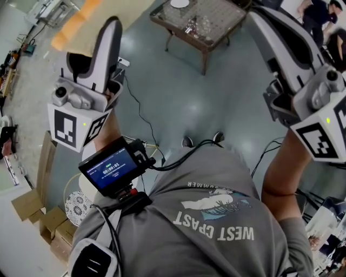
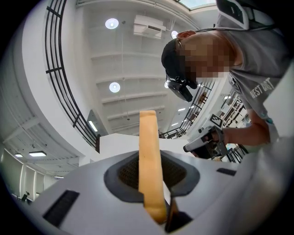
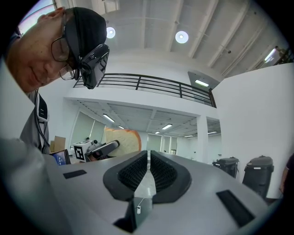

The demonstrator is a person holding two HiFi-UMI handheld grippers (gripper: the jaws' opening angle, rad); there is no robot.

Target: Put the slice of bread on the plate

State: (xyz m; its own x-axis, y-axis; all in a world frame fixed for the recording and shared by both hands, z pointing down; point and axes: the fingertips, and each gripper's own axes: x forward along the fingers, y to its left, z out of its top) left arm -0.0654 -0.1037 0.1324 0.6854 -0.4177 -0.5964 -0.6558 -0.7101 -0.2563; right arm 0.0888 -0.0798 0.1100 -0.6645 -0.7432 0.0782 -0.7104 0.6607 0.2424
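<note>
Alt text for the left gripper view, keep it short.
A slice of bread, seen edge-on, stands upright clamped in the left claw. Behind it a person leans in under a white ceiling, holding the right claw.

Head view: slice of bread (image 1: 81,24) is cut off by the top edge, and its near end is hidden behind the left gripper (image 1: 105,32), of which only one jaw is seen. Right gripper (image 1: 265,21) is clipped by the right edge. Table (image 1: 184,33) is cut by the top edge. The small things on it cannot be made out, and a white disc (image 1: 180,2) there is mostly cropped. Screen (image 1: 111,167) text is too small to be read.

Left gripper view: the slice is seen edge-on only, its lower end buried between the jaws.

Right gripper view: the slice's lower corner is hidden behind the left gripper.
</note>
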